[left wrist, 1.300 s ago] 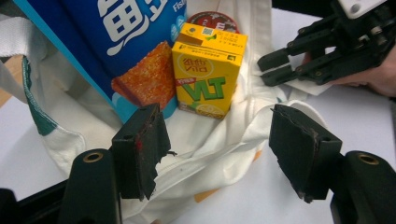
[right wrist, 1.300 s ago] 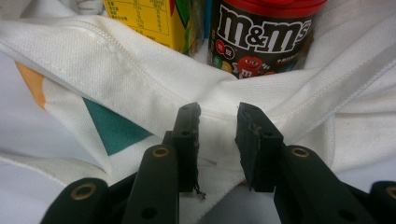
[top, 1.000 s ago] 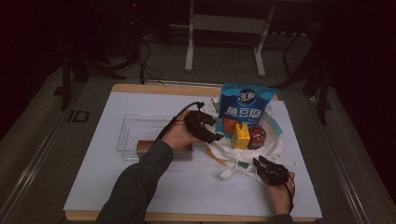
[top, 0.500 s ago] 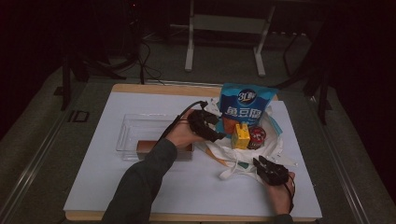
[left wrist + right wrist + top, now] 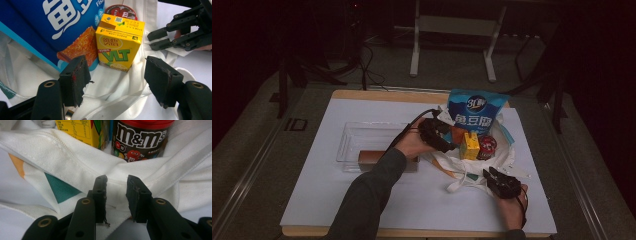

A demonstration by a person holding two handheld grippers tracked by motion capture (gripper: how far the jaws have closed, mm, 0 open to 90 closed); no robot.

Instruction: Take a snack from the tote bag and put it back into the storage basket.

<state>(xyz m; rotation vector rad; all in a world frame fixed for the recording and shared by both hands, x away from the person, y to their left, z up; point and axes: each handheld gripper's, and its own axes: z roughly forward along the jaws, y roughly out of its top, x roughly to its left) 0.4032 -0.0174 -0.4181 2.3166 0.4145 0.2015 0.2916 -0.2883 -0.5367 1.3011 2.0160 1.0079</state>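
Dark floor surrounded the pale desk (image 5: 337, 200), where a white cloth bag (image 5: 504, 150) lay crumpled. Left of the bag, the left gripper (image 5: 116, 82) reached in on a bent forearm, its jaws spread and empty before a yellow cardboard drink carton (image 5: 119, 42) standing inside the bag. At the bag's near edge, the right gripper (image 5: 116, 192) lay low, its jaws pinching the stitched cloth hem. Behind the carton stood a glossy blue snack pouch (image 5: 473, 111).
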